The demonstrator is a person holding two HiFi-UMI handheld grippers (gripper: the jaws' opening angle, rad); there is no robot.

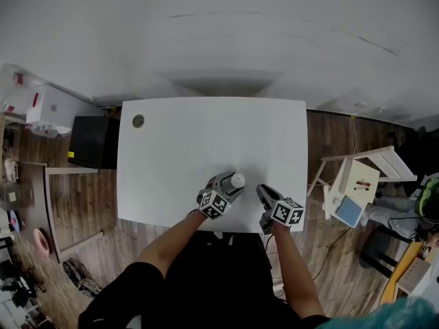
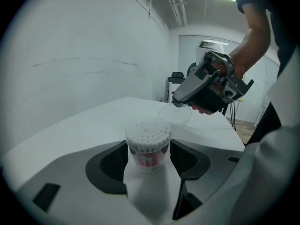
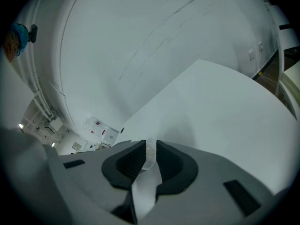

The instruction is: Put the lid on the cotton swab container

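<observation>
Left gripper [image 1: 232,184] clamps the lidless clear tub of white cotton swabs [image 2: 148,146]; right gripper [image 3: 150,151], narrowly parted, pinches the clear round lid [image 2: 175,116].

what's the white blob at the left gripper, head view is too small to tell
observer: That is the cotton swab container, upright between the left gripper's jaws, which press on its sides. Its top is open, with the swabs showing.
operator: ok where's the lid then
observer: The right gripper pinches the clear lid by its rim. The lid is beyond the container and apart from it, not yet on.
</observation>
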